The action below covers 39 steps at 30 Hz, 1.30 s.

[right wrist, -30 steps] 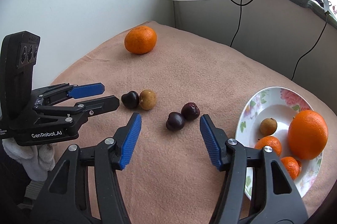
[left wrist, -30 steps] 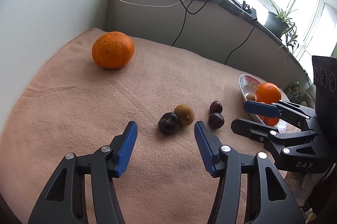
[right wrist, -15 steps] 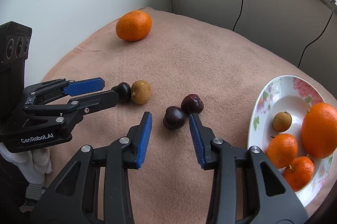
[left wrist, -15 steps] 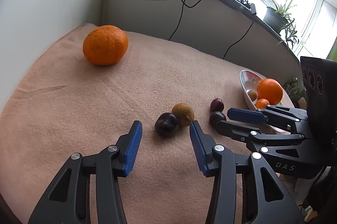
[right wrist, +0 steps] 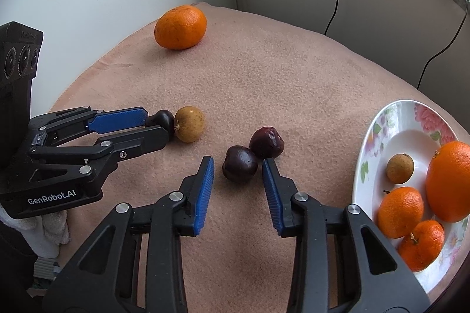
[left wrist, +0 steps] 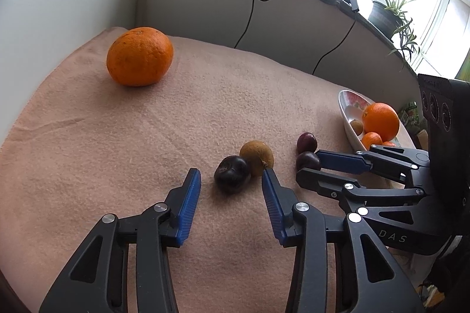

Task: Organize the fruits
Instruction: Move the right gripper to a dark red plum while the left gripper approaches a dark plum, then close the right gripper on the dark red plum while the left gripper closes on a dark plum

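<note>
My left gripper [left wrist: 231, 176] is open, its blue pads on either side of a dark cherry [left wrist: 232, 178] that touches a brown longan [left wrist: 256, 157] on the pink cloth. My right gripper [right wrist: 238, 163] is open around another dark cherry [right wrist: 240, 167], with a second cherry [right wrist: 266, 142] touching it just behind. A large orange [left wrist: 139, 55] lies far left near the wall. The left gripper also shows in the right wrist view [right wrist: 152, 125], the right gripper in the left wrist view [left wrist: 311, 169].
A floral plate [right wrist: 382, 136] at the right holds a big orange [right wrist: 449, 180], two small mandarins [right wrist: 401, 211] and a longan [right wrist: 399, 168]. A wall stands at the left and a ledge with hanging cables [left wrist: 249, 16] at the back.
Both grippers have moved forward and down and narrowed. Each now has a dark cherry between its fingers.
</note>
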{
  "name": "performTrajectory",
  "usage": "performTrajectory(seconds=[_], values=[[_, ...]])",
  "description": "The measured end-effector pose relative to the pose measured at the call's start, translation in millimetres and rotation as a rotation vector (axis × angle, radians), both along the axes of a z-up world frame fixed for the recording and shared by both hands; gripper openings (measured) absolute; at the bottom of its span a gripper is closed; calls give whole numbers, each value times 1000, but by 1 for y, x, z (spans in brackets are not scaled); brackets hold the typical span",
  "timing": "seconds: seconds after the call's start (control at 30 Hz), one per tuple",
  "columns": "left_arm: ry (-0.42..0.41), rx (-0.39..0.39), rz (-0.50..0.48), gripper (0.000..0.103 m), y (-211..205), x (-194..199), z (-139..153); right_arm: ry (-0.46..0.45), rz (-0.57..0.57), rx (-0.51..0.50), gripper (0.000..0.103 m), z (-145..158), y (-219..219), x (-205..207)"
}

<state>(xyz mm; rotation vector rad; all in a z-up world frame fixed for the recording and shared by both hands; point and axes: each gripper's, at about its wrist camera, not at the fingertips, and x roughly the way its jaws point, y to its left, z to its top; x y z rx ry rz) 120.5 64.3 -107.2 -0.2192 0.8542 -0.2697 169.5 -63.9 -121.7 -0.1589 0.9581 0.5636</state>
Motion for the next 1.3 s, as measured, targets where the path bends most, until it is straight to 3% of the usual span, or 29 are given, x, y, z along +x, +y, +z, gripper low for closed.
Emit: performTrajectory(seconds=[0.3, 0.57, 1.3], values=[[14, 10, 1, 37, -1, 3, -3, -2, -6, -1, 30, -3, 0, 1], [16, 32, -9, 25, -6, 5, -4, 1, -5, 13, 27, -3, -3, 1], [-13, 23, 18, 24, -3, -1, 5, -12, -13, 62, 25, 9, -13, -10]])
